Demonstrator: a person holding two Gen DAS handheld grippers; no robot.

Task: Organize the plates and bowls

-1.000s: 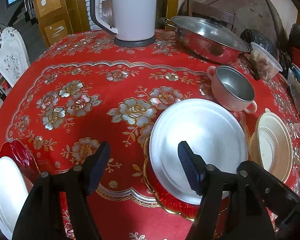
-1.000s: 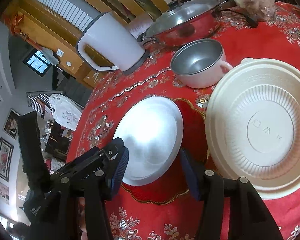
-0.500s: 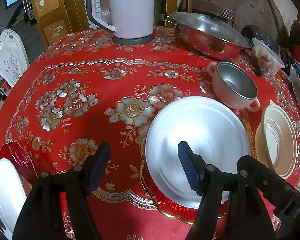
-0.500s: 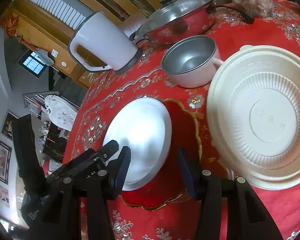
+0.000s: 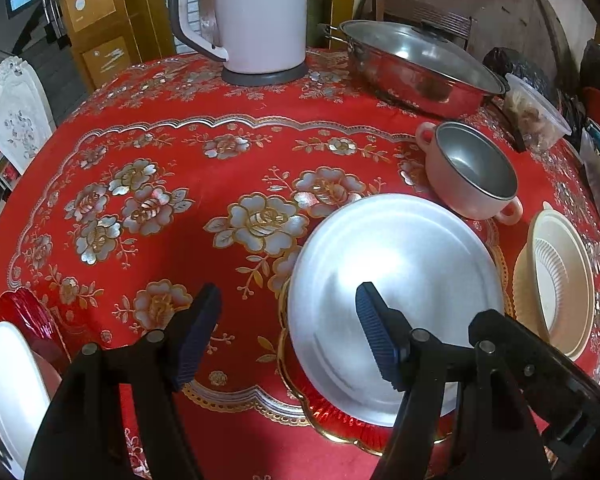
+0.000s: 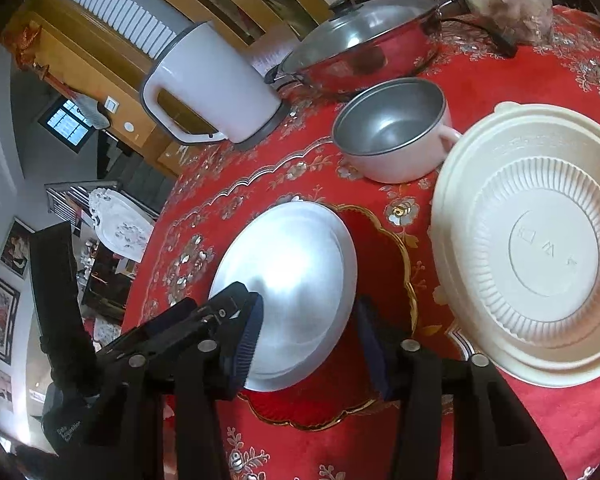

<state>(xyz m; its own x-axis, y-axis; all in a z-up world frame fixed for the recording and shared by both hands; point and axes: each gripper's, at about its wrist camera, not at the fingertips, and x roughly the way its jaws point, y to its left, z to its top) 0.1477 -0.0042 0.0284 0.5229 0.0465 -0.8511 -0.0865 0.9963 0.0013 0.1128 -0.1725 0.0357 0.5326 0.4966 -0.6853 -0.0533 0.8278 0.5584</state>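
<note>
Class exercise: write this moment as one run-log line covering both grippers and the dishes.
left gripper: open, empty | right gripper: open, empty | silver plate: on red plate | pink bowl: empty | cream bowl: beside

Warm indoor light over my table, white glare on the silver plate [image 5: 396,280], daylight in a far window [image 6: 69,123], edges bent and dark-cornered, mostly sharp.

Brushed matt metal plate [image 5: 396,280] lying on a glossy red gilt-edged dish [image 6: 384,248], ribbed cream plastic bowl [image 6: 540,240] showing a satin sheen, pink bowl [image 5: 470,176] gleaming with dull steel lining, polished steel pan [image 5: 416,68] mirroring shiny floral tablecloth [image 5: 160,208], ridged rubbery gripper pads [image 5: 374,336].
</note>
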